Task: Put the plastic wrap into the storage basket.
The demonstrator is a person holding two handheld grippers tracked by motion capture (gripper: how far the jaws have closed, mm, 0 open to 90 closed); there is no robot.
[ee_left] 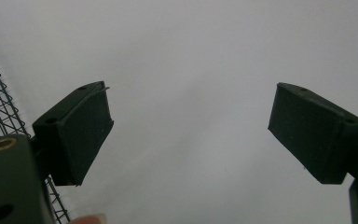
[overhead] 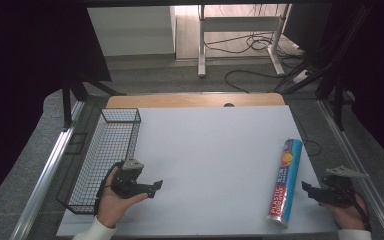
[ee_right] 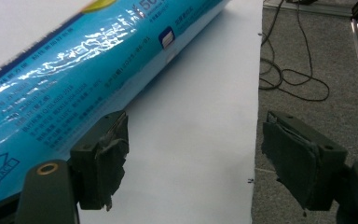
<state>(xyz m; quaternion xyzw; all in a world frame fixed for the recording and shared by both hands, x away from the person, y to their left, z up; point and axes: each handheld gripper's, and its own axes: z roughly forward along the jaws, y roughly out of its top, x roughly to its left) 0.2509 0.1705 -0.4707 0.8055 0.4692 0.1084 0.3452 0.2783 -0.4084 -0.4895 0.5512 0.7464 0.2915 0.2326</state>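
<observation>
I note a blue plastic-wrapped roll (overhead: 284, 181) lying near the white desk's (overhead: 215, 160) right edge; its red end reads "PLASTIC". My right gripper (ee_right: 193, 158), jaws spread, sits just beside it. My left gripper (ee_left: 191, 135), jaws spread, rests beside the black wire basket (overhead: 107, 150) at the left edge

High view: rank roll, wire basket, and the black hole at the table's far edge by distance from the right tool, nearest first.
From the right tool:
1. Roll, just to its left, lying along the table's right side.
2. Black hole, at the far edge, near the middle.
3. Wire basket, across the table on its left edge.
</observation>
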